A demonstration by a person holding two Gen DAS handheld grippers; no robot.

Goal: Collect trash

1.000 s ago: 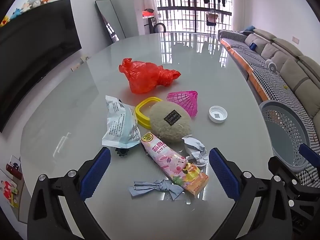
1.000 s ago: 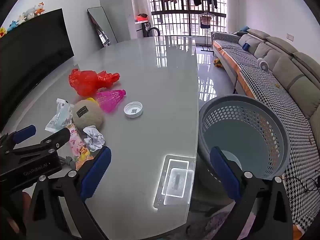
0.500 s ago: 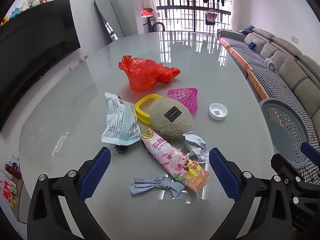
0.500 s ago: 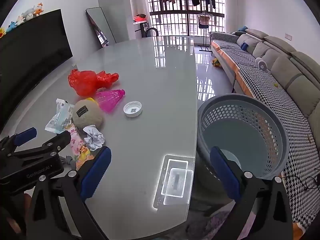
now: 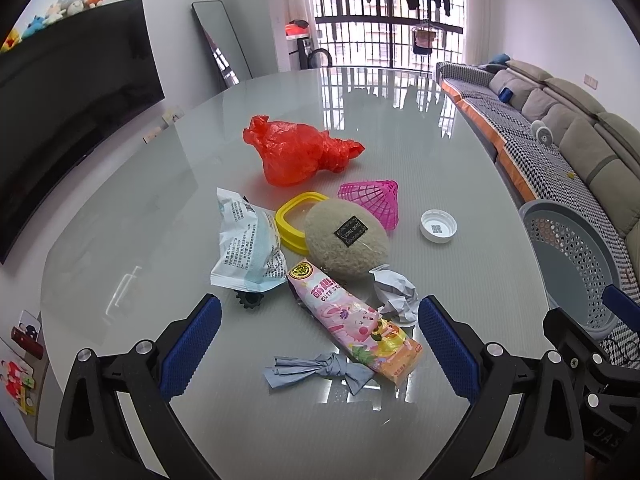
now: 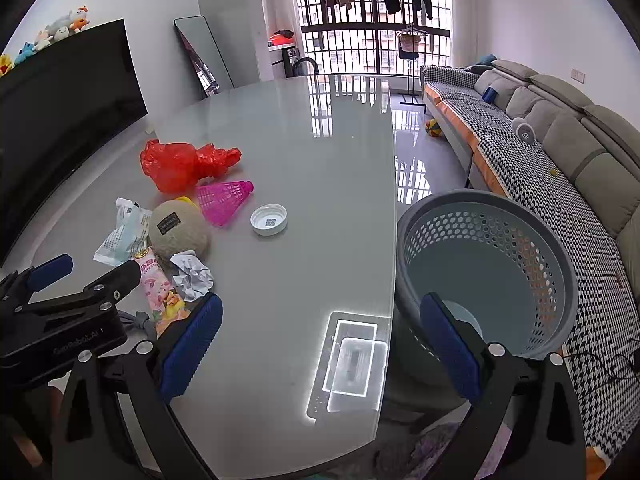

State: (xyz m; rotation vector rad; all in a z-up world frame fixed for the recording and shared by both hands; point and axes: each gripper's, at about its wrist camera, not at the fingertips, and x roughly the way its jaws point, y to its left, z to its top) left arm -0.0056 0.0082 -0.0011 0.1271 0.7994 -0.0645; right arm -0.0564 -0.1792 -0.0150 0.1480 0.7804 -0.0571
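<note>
Trash sits in a loose cluster at the centre of the left wrist frame on the glass table (image 5: pixel 132 216): red plastic bag (image 5: pixel 298 152), pink snack packet (image 5: pixel 352 322), crumpled paper (image 5: pixel 394 294), white cap (image 5: pixel 438 226), while the grey perforated basket (image 6: pixel 486 276), apparently empty, stands off the table edge at right. Both the left gripper (image 5: pixel 318 346) and right gripper (image 6: pixel 320 344) are spread wide and hold nothing, so collecting looks not yet begun. Next, 1 gripper should probably lower over the nearest piece, likely the grey knotted scrap (image 5: pixel 316 370), and close on it.
</note>
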